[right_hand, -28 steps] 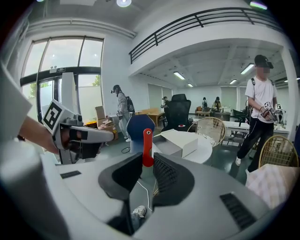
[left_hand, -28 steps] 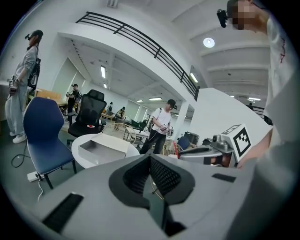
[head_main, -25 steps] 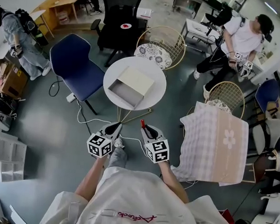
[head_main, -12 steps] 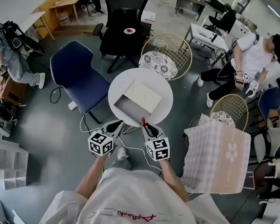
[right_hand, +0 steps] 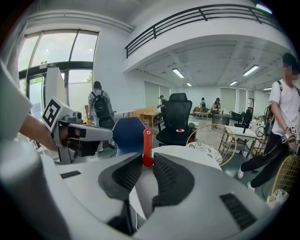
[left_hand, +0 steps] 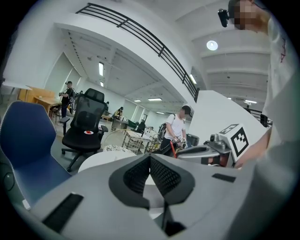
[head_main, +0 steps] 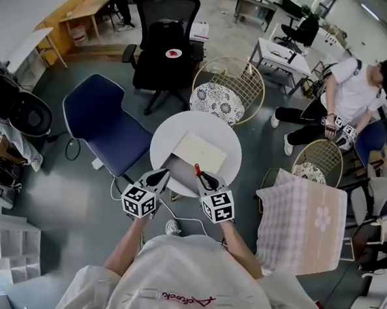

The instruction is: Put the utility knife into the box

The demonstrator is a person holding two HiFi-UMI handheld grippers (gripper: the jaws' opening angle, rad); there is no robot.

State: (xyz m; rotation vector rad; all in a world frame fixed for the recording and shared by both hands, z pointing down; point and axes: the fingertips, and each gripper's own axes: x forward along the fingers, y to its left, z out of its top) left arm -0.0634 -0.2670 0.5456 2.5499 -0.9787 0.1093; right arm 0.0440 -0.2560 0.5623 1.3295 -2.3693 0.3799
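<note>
Since moment ago, round table (head_main: 182,127) and box (head_main: 198,152) brought much closer to grippers. Red utility knife (head_main: 196,169) held tight, upright, in right gripper (head_main: 202,178), near box, not yet in. Left gripper (head_main: 159,176) closed, nothing held. Drop-in likely next.

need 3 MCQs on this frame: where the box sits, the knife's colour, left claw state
1. The box sits: A in a sink; B on the round white table; C on a stove.
2. The utility knife is: A yellow; B black; C red.
3. The left claw is: A shut and empty; B wide open; C gripping the box.

Answers: B, the head view shows it on the tabletop; C, its red body sticks up out of the right claw; A, its jaws meet with nothing between them.
</note>
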